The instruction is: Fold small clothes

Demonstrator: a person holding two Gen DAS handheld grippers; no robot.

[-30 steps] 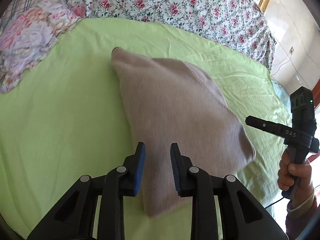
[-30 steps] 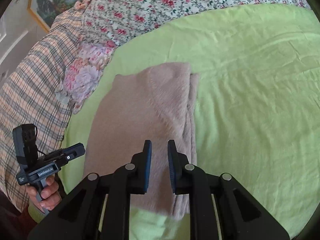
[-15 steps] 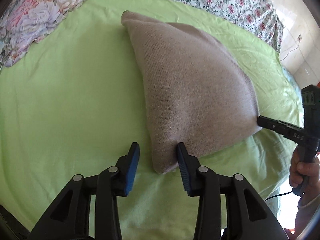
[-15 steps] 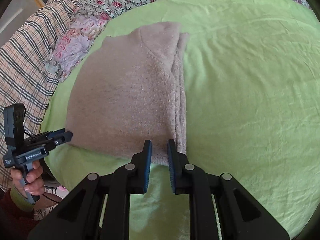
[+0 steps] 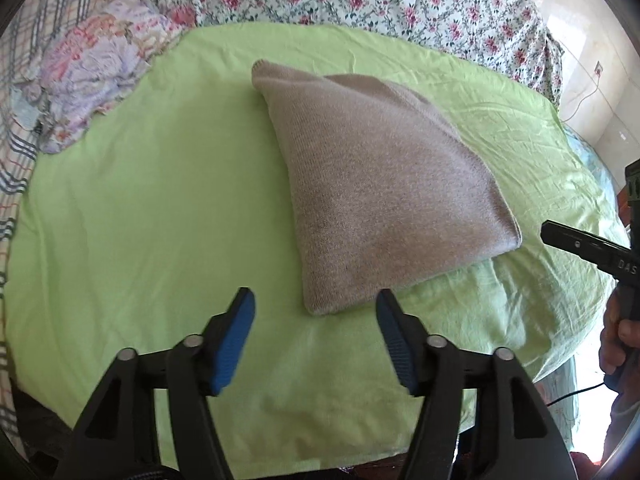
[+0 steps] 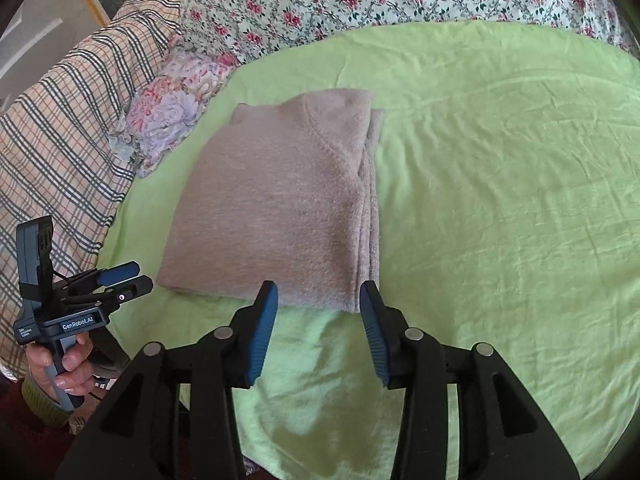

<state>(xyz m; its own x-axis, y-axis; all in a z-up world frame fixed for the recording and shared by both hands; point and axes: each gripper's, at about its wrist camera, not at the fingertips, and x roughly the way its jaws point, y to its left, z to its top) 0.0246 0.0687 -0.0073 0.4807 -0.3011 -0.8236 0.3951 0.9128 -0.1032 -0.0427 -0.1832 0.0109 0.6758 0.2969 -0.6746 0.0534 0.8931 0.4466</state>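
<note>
Both grippers, left (image 5: 314,330) and right (image 6: 318,318), have backed off the sweater (image 5: 384,196); their jaws are opening, nothing between them. It lies folded on the green sheet (image 5: 140,200), apparently done.

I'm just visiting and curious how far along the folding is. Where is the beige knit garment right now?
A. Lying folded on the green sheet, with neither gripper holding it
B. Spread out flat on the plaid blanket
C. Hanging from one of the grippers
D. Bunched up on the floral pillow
A: the beige knit garment lies folded on the green sheet, with the left gripper and right gripper opening, nothing clamped.
</note>
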